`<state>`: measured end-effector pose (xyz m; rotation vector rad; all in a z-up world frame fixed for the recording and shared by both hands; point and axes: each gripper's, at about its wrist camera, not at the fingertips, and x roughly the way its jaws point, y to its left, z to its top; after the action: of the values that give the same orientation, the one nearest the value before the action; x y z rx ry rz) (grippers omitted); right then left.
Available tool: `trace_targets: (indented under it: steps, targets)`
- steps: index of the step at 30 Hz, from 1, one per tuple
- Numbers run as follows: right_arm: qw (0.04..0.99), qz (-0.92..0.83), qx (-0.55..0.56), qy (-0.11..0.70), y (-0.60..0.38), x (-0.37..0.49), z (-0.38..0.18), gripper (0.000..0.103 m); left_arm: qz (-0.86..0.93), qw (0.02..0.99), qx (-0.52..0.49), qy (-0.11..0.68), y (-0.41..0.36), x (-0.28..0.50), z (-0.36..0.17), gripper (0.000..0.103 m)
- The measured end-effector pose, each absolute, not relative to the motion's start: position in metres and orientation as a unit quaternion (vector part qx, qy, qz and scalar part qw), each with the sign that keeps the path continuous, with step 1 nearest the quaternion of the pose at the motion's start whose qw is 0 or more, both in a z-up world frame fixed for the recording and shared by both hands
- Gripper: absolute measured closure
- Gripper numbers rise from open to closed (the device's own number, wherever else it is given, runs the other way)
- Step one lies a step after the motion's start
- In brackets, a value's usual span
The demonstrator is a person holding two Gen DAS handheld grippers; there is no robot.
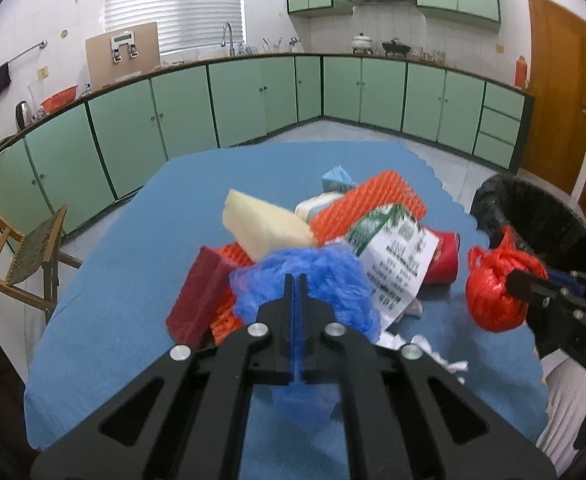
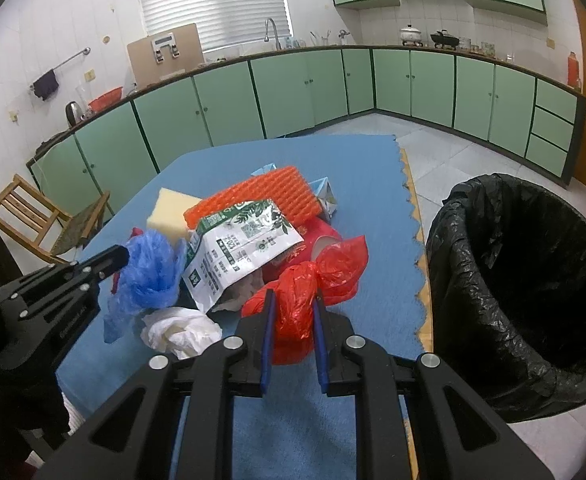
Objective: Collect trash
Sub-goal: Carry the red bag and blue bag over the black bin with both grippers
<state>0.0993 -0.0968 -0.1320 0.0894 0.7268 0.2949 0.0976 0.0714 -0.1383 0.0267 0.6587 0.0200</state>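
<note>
A heap of trash lies on the blue-covered table: an orange foam net, a pale yellow sponge, a maroon block, a printed green-and-white carton and crumpled white paper. My left gripper is shut on a crumpled blue plastic bag at the heap's near side. My right gripper is shut on a knotted red plastic bag, held just above the table's right part. A bin with a black liner stands on the floor, right of the table.
A wooden chair stands at the table's left. Green kitchen cabinets run along the far walls, with a brown door at the right. A red cylindrical box and a small blue carton lie in the heap.
</note>
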Motion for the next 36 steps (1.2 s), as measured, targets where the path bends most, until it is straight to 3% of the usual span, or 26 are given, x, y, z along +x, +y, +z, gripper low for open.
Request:
trace_targets:
  steps: [3,8,11,12,17,19,20,36]
  targets:
    - [0.921,0.145,0.044,0.360,-0.095,0.098,-0.136,0.086,0.023,0.941,0.010,0.337,0.072,0.096,-0.145,0.047]
    - [0.919,0.144,0.039,0.366,-0.094,0.099,-0.140,0.086,0.030,0.939,0.012,0.342,0.073,0.100,-0.152,0.038]
    - [0.918,0.141,0.043,0.369,-0.097,0.101,-0.142,0.086,0.019,0.936,0.005,0.351,0.073,0.106,-0.157,0.045]
    - [0.917,0.139,0.044,0.370,-0.098,0.102,-0.142,0.086,0.012,0.935,0.002,0.354,0.073,0.108,-0.158,0.058]
    - [0.917,0.137,0.045,0.372,-0.100,0.105,-0.143,0.086,0.002,0.936,0.001,0.352,0.071,0.108,-0.159,0.079]
    - [0.917,0.138,0.044,0.372,-0.099,0.104,-0.142,0.086,0.001,0.939,-0.002,0.344,0.074,0.105,-0.155,0.097]
    - [0.917,0.139,0.045,0.371,-0.098,0.104,-0.141,0.086,0.002,0.941,-0.005,0.338,0.075,0.103,-0.151,0.101]
    - [0.937,0.146,0.056,0.313,-0.106,0.097,-0.089,0.086,-0.013,0.964,-0.032,0.264,0.083,0.088,-0.079,0.103]
